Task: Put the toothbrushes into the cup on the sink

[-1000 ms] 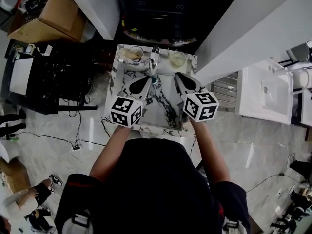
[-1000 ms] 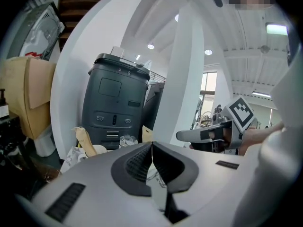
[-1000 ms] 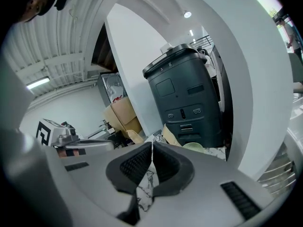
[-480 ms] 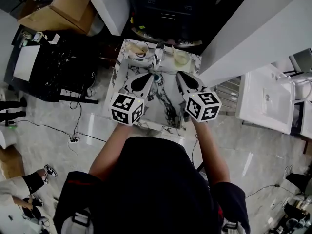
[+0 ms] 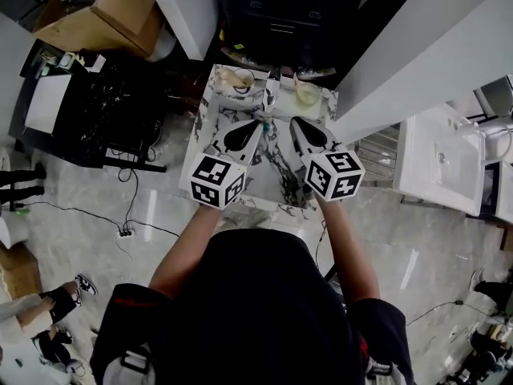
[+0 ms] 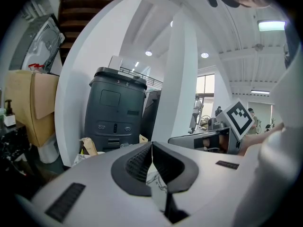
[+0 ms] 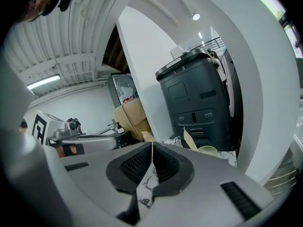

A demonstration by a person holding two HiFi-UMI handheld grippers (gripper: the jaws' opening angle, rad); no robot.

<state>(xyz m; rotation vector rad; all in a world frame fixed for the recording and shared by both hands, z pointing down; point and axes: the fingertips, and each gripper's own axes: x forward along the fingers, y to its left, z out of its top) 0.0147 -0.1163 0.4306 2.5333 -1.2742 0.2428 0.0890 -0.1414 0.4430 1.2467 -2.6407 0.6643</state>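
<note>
Two clenched, empty tongs, left gripper (image 5: 256, 125) and right gripper (image 5: 293, 123), over the marble sink (image 5: 276, 179); green cup (image 5: 308, 94) at its far right corner.

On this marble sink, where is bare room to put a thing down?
Bare: the sink basin floor between the left gripper and right gripper, toward the front rim. Crowded: the back ledge, with a tan cup, the faucet and a pale green cup.
</note>
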